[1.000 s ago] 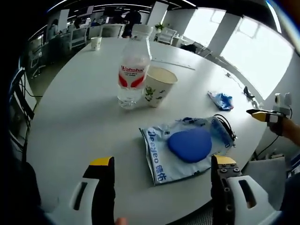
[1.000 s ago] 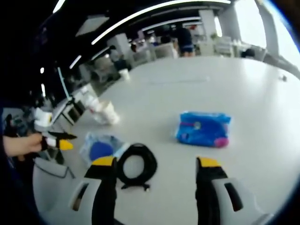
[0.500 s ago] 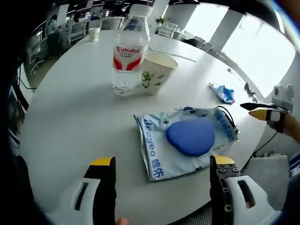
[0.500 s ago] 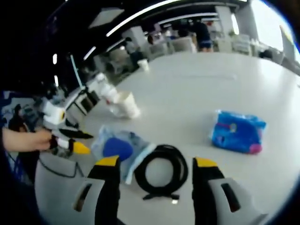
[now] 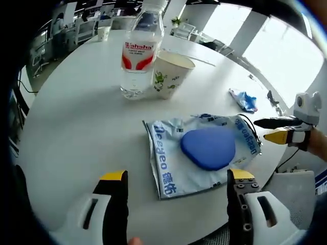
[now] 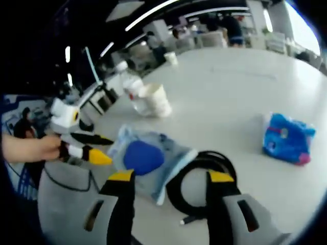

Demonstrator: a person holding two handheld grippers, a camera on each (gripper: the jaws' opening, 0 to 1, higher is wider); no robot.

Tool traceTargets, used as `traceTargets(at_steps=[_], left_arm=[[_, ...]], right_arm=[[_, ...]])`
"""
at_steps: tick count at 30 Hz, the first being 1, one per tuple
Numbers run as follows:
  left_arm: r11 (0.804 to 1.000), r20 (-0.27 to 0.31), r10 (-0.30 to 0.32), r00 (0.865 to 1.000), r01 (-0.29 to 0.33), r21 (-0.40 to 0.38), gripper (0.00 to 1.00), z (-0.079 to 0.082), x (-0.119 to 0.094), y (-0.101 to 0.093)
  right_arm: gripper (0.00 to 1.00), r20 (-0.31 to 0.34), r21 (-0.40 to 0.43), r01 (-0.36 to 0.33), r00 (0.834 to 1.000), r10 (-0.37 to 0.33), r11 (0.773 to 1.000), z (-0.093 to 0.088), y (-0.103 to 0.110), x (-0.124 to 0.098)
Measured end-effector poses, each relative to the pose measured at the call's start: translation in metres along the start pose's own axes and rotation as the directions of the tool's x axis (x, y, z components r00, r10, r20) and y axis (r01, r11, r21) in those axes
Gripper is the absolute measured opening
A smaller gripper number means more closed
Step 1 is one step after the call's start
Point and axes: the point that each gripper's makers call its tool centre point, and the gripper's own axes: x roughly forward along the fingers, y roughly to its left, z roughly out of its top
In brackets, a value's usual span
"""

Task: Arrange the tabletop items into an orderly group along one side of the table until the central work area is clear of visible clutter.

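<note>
— Where are the grippers?
— The left gripper (image 5: 176,184) hovers open at the table (image 5: 76,117) edge, before the pouch (image 5: 202,150). The right gripper (image 6: 171,178) is open too, jaws astride the black cable (image 6: 204,181).
— The rest?
— Bottle (image 5: 138,56) touching cup (image 5: 171,74) further in; blue packet (image 6: 288,140) apart.

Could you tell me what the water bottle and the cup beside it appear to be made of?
The water bottle looks like clear glossy plastic: see-through, with a printed red label. The cup looks like matte paper, off-white with a printed green motif and a thin rolled rim.
</note>
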Motion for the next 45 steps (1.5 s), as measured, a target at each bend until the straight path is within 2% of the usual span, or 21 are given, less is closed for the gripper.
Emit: traceTargets(at_steps=[2,4,5,7,9,15,17,21,24,32,35,42,45], left_arm=[[1.0,0.002,0.001,1.0,-0.001,0.0,0.75,0.0,0.001,-0.001],[1.0,-0.012,-0.013,1.0,0.013,0.001,0.67,-0.001,0.002,-0.005],[0.999,-0.022,-0.035,0.999,0.035,0.0,0.63,-0.003,0.003,-0.009],[0.999,-0.019,-0.039,0.999,0.039,-0.009,0.57,-0.002,0.003,-0.009],[0.999,-0.013,-0.036,0.999,0.036,-0.013,0.54,-0.001,0.004,-0.007],[0.998,-0.012,-0.04,0.999,0.039,-0.041,0.43,0.002,0.005,-0.006],[0.998,-0.012,-0.028,1.0,0.028,-0.05,0.39,0.002,0.005,-0.002],[0.999,-0.015,0.025,1.0,-0.025,-0.038,0.23,-0.001,0.004,0.009],[0.999,-0.031,0.04,0.999,-0.041,-0.029,0.1,-0.006,0.002,0.013],[0.997,-0.005,0.053,0.999,-0.054,-0.063,0.04,-0.005,0.003,0.014],[0.998,0.012,0.061,0.998,-0.061,-0.022,0.01,0.0,0.002,0.011],[0.998,0.037,0.061,0.997,-0.061,0.005,0.01,0.011,0.002,0.003],[0.997,0.047,0.063,0.997,-0.065,0.051,0.01,0.018,0.002,-0.004]], right_arm=[[0.47,-0.013,0.014,-0.017,1.0,0.017,1.0,-0.004,0.003,0.005],[0.43,-0.057,0.02,-0.024,0.998,0.025,1.0,-0.014,0.004,0.011],[0.43,-0.058,0.02,-0.024,0.998,0.025,1.0,-0.015,0.005,0.014],[0.4,-0.06,0.034,-0.043,0.997,0.045,0.998,-0.016,0.009,0.016],[0.37,-0.07,0.055,-0.064,0.995,0.067,0.996,-0.018,0.013,0.018],[0.24,-0.106,0.045,-0.066,0.992,0.07,0.997,-0.024,0.018,0.024],[0.18,-0.124,0.039,-0.055,0.99,0.06,0.998,-0.028,0.017,0.025],[0.05,-0.153,0.035,-0.041,0.987,0.046,0.999,-0.036,0.014,0.025],[0.02,-0.147,0.043,-0.018,0.989,0.024,0.999,-0.036,0.011,0.025],[0.0,-0.119,0.019,-0.013,0.993,0.015,1.0,-0.032,0.012,0.023],[0.0,-0.108,0.016,-0.009,0.994,0.011,1.0,-0.03,0.011,0.021],[0.0,-0.071,0.029,0.003,0.997,-0.001,1.0,-0.022,0.005,0.013],[0.0,-0.05,0.033,0.01,0.999,-0.009,0.999,-0.016,0.002,0.009]])
